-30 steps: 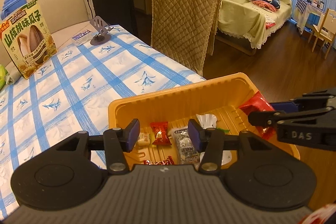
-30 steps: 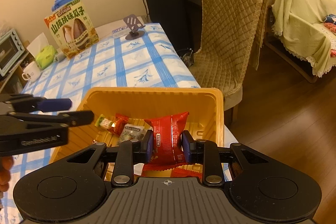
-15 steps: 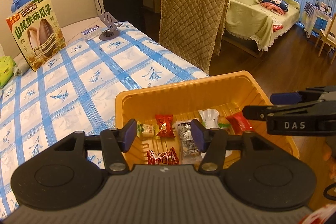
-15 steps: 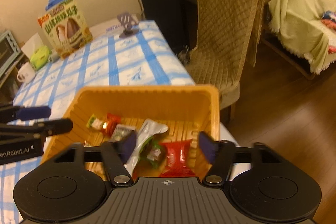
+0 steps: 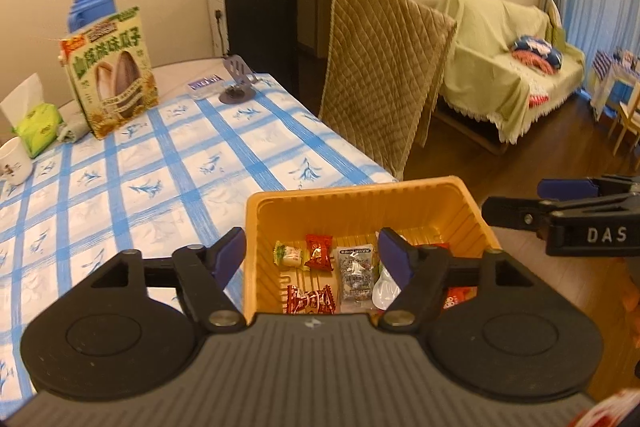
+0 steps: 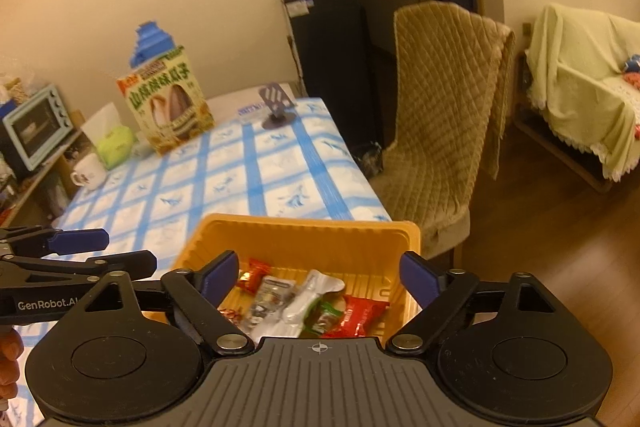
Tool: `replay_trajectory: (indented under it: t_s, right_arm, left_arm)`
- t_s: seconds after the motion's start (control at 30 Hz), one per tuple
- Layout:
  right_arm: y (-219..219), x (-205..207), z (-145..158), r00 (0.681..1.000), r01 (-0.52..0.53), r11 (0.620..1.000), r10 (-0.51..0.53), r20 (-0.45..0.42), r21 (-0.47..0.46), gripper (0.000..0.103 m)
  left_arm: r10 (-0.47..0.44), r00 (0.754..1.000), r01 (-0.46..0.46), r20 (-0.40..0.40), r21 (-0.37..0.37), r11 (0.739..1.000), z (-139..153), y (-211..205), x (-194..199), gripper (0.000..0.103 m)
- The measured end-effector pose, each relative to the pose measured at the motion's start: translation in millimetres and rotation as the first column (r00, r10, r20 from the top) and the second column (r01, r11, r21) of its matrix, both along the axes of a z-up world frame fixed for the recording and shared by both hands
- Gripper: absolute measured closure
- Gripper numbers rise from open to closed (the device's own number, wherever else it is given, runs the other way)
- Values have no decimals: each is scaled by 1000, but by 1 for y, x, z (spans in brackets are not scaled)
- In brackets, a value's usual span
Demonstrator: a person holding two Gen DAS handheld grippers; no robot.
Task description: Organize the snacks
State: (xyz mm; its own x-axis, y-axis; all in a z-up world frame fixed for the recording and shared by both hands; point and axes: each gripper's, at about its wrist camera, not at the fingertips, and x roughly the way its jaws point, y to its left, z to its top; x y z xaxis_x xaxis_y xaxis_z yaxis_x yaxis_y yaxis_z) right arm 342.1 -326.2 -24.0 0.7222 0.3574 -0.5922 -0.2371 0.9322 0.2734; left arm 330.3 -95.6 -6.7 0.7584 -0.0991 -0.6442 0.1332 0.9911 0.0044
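Snacks in orange tray | right gripper and left gripper above, jaws apart, empty | approach next packet squarely, clear of tray wall.

A sunflower-seed box, tissue pack and mug are shown on the checked bench, beside a quilted chair.
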Motion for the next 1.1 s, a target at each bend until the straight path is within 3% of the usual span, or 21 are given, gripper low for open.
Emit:
replay_trajectory:
  t_s: [0.3, 0.63, 1.1]
  right_arm:
    - [12, -48, 11, 996, -90, 996, 90, 5, 4, 12]
    - [46, -93, 0, 972, -228, 974, 228, -63, 13, 12]
    - [110, -138, -35, 880, -440, 898, 426, -208, -23, 12]
  left_arm:
    - [74, 997, -74, -2, -24, 997, 9, 18, -64, 26]
    - [176, 983, -179, -59, -47, 983, 1, 46, -140, 26]
    - [344, 924, -358, -167, -60, 932, -20, 87, -222, 26]
